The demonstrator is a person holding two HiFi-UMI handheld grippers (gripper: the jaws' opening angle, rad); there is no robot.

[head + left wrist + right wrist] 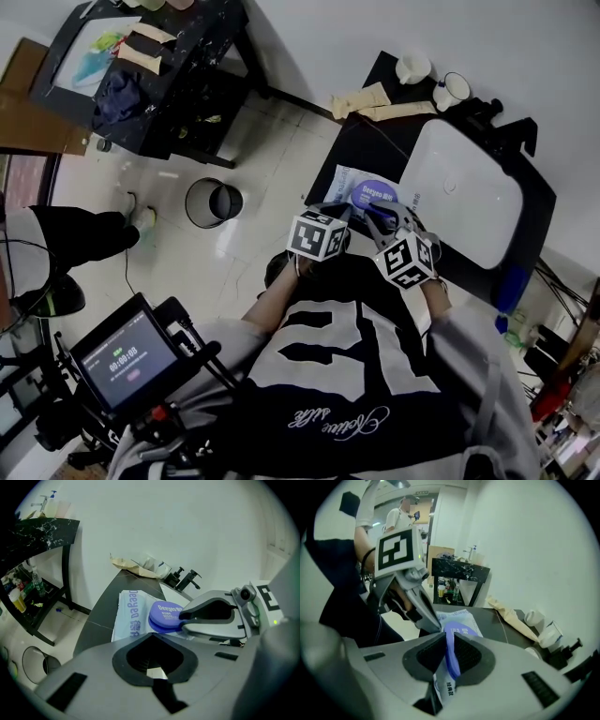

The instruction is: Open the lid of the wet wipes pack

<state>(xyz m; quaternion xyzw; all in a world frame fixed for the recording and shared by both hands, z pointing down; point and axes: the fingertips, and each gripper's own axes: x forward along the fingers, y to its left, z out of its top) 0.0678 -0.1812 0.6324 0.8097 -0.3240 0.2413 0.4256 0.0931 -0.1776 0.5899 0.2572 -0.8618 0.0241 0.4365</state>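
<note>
1. Lifting the flip-top is the step in hand. The wet wipes pack (349,185) lies flat on the dark desk (364,131), just beside the white basin (459,197), with its purple lid (162,613) facing up.
2. The right tool (446,651) is clenched on the lid. The purple disc stands edge-on between its pads, with printed pack film showing just below.
3. The left tool (152,640) looks clenched on the near edge of the pack. Its tips meet and a white sliver of film sits between the pads.
4. Seen from the left gripper view, the lid seems barely raised from its base ring, if at all, so the opening is judged to be at its start.
5. To do this well, the left tool should pin the pack down while the right tool swings the rim up and back in an arc about the hinge. A straight pull would likely drag the soft pack off the desk.
6. The right tool's grip should take the rim alone. If it also catches the base ring, the lid cannot part. A shallow bite may slip off the smooth plastic.
</note>
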